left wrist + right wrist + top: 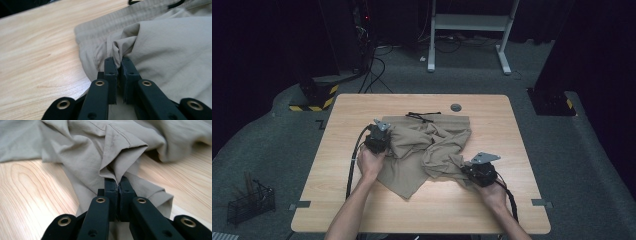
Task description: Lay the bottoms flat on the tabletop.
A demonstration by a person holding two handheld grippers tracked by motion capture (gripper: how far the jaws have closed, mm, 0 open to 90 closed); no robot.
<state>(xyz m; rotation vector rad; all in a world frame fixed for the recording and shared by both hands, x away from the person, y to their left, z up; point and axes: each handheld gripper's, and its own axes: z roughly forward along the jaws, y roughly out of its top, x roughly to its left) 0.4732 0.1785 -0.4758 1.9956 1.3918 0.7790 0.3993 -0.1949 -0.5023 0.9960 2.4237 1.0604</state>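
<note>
- At the lower left of the high view I see a black wire basket (250, 202) on the grey carpet (272, 145), off the table's near left corner.
- Further up on the left, a yellow-and-black striped base (314, 100) stands on the carpet, with black cables (374, 75) running past it toward the dark back of the room.
- The light wooden table (352, 107) takes the middle of the frame; its grain runs plainly in both gripper views (37, 50).
- My left gripper (377, 139) sits left of centre, by the left edge of the khaki shorts (427, 145). In the left gripper view its jaws are clamped tight on a pinched fold of the fabric (120, 53), just below the ribbed waistband (105, 25).
- The shorts lie crumpled mid-table, waistband toward the far edge, with a black drawstring (422, 116) looped on top of it.
- A round grey grommet (456, 107) is set in the tabletop just beyond the waistband.
- At the top centre a white desk frame (469, 30) stands on the carpet.
- My right gripper (479, 170) is right of centre, at the garment's near right corner. Its jaws are closed hard on a bunched, stitched hem (117, 170), the cloth lifted off the wood.
- On the far right a dark stand with a yellow-striped foot (554, 102) rises into the unlit room.
</note>
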